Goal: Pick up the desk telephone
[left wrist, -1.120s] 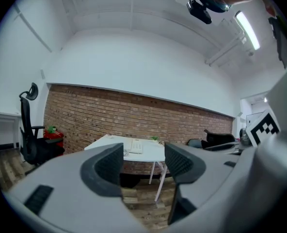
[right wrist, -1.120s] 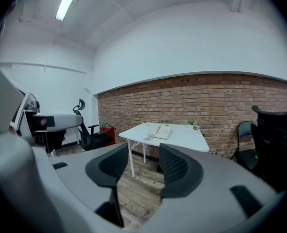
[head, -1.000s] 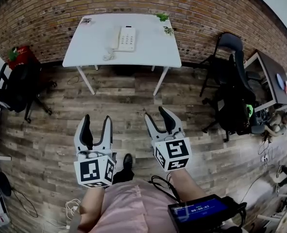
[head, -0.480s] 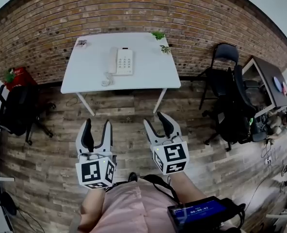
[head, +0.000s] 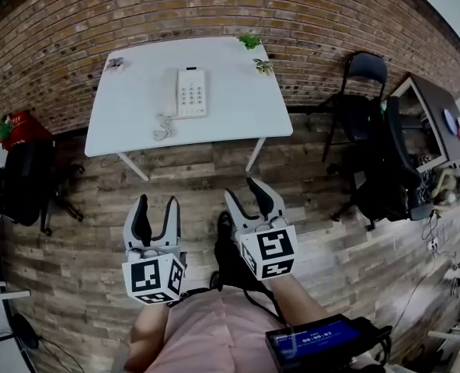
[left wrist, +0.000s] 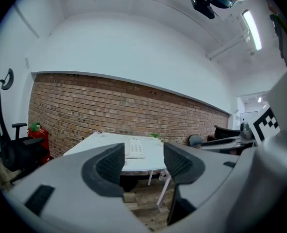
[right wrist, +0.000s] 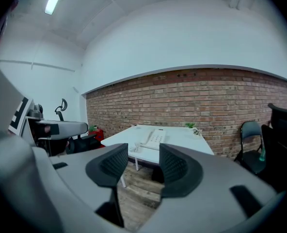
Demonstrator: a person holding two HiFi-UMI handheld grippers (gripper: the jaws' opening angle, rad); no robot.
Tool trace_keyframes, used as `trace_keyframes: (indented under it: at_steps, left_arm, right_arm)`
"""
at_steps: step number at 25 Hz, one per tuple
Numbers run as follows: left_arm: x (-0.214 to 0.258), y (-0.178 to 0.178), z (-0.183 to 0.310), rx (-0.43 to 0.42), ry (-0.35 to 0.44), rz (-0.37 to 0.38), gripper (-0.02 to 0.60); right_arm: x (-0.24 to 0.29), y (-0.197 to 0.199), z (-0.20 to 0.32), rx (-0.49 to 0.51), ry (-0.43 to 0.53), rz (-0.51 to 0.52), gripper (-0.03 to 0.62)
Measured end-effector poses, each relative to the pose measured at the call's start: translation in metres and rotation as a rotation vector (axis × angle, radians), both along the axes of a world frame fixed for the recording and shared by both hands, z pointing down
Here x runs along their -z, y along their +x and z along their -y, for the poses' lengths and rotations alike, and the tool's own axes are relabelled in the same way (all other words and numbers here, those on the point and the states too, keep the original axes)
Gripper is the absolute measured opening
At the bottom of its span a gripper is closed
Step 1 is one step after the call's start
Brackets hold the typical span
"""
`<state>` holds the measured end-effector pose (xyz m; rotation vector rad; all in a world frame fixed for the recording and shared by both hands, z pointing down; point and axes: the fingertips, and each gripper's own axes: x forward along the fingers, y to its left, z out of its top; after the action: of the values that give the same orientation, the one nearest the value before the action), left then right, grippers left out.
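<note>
Closest in the head view are the person's pink garment [head: 187, 336] and a black device with a lit blue screen [head: 315, 339] at the lower right. Just ahead of them the grey left gripper [head: 158, 205] and the grey right gripper [head: 244, 193], each with a black-and-white marker cube at its back, hang side by side above the brown wood-plank floor [head: 74, 239], both pointing toward the table. From above their jaws read as open forks. Each gripper's own view adds that the ribbed black pads stand apart with only floor and distant furniture between them, so both tongs are spread and empty. Well beyond them a white rectangular table [head: 238, 111] on slim legs stands against a red-brown brick wall [head: 331, 22]. The white desk telephone [head: 186, 93] lies flat near the table's middle, its handset on the left of the keypad and its coiled white cord [head: 162, 127] curled toward the near edge. Small green plants [head: 251, 41] sit by the far right corner. The left gripper view frames the telephone in the gap between its pads, far off. Only the head view shows the black office chairs [head: 374, 158] at the right and a red object [head: 12, 123] at the left. Only the gripper views show the white wall above the bricks and a ceiling strip lamp [left wrist: 252, 30]
</note>
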<state>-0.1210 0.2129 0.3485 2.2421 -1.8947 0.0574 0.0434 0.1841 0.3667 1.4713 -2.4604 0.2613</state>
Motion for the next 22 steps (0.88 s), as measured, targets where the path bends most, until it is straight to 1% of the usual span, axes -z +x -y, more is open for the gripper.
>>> trace_keyframes:
  at_steps: [3,9,17,22]
  left_arm:
    - [-0.007,0.003,0.030,-0.008,-0.012,0.007,0.258]
    - [-0.018,0.003,0.101,-0.006,-0.053,0.010,0.259]
    - [-0.019,0.005,0.211,0.001,-0.070,0.007,0.262]
    - [-0.012,0.010,0.258,0.003,-0.072,0.009,0.265]
  right_arm:
    - [-0.005,0.002,0.031,-0.002,0.001,-0.001,0.207]
    - [-0.008,0.009,0.114,-0.003,-0.008,-0.014,0.207]
    - [-0.017,0.008,0.225,0.027,-0.041,0.012,0.207]
    - [-0.014,0.006,0.275,0.049,-0.035,0.028,0.207]
